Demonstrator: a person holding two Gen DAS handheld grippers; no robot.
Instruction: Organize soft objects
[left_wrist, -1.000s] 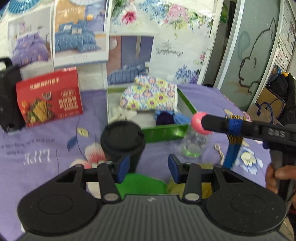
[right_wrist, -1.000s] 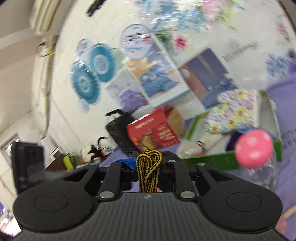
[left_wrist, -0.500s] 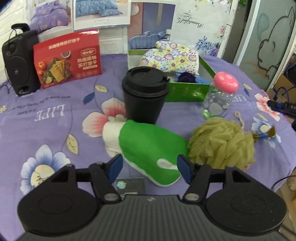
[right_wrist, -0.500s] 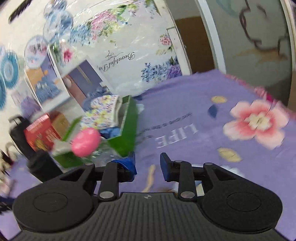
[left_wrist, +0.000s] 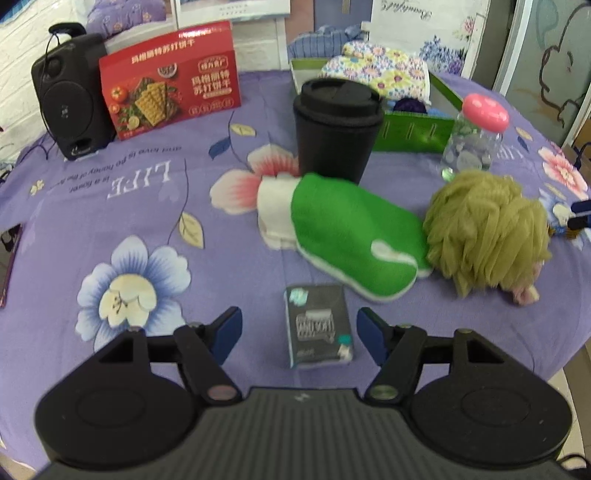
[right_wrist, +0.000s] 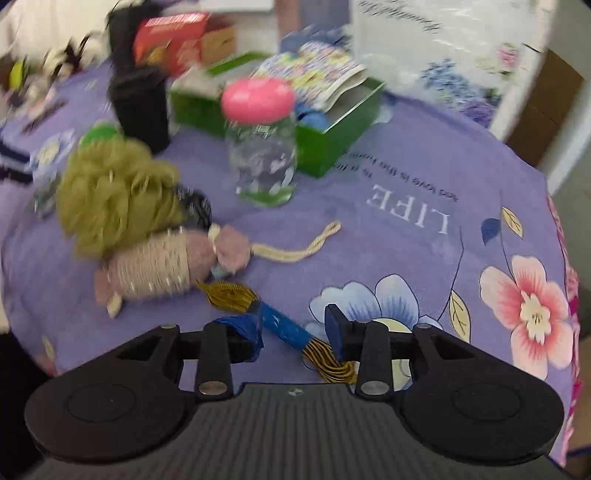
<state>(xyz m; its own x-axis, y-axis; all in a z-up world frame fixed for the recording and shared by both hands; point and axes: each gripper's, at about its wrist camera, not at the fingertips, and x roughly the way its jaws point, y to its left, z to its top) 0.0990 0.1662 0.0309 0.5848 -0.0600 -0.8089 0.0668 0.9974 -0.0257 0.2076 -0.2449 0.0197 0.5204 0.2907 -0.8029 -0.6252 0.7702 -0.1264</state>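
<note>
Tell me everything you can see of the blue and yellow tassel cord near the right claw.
The tassel cord is a bundle of yellow and black threads, wrapped in its middle with shiny blue band. It lies flat and slanted on the purple flowered cloth. One frayed golden end points toward the pink knitted toy; the other end, striped yellow and black, lies by the claw's right finger. The right claw has just been opening: the cord lies between its fingers, apparently released.
</note>
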